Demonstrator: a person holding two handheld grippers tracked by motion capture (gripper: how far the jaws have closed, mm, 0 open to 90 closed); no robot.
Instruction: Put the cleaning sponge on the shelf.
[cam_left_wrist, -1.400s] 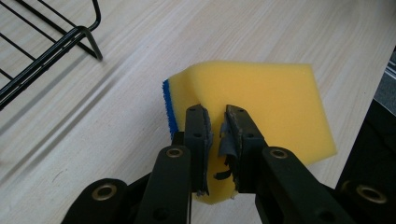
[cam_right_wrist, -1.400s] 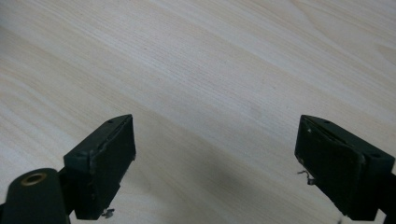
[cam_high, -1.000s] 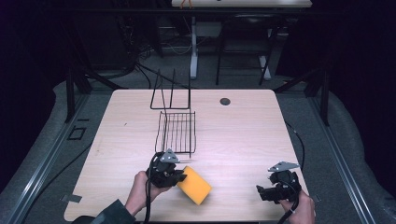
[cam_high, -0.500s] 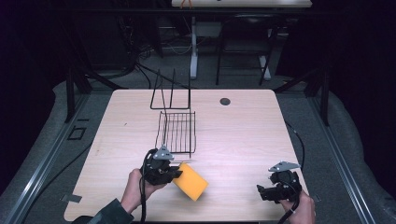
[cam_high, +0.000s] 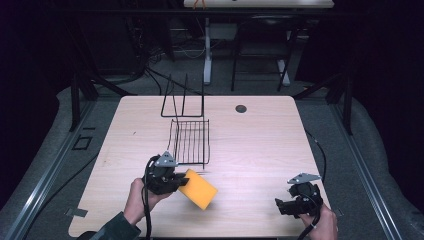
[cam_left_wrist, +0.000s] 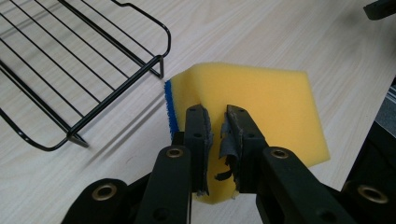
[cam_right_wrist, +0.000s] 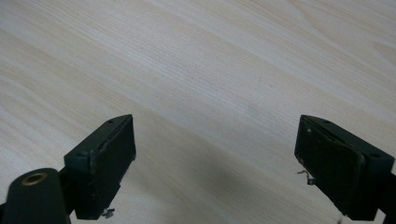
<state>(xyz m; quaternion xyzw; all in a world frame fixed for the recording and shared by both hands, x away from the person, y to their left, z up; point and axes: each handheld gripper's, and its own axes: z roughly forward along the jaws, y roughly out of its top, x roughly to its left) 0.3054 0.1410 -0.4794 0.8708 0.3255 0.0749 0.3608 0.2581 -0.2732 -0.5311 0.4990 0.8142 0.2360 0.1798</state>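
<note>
A yellow sponge (cam_high: 199, 189) with a blue scrub face (cam_left_wrist: 170, 105) is pinched by its edge in my left gripper (cam_high: 176, 181), held just above the table near the front left. In the left gripper view the jaws are squeezed close together on the sponge (cam_left_wrist: 261, 102), which sticks out ahead of them. A black wire rack (cam_high: 190, 141) lies on the table just beyond the sponge, its near corner (cam_left_wrist: 159, 60) close to the sponge's blue side. My right gripper (cam_high: 281, 206) rests low at the front right, jaws wide apart over bare wood (cam_right_wrist: 215, 93).
The rack's upright wire back (cam_high: 183, 97) rises at the table's far middle. A small dark round disc (cam_high: 241, 108) sits near the far edge. The wooden tabletop (cam_high: 260, 150) ends close in front of both hands. Black frame legs and cables stand beyond the table.
My left gripper with the sponge has drifted slightly left and back toward the person, tilting the sponge a little. The right gripper has stayed in place.
</note>
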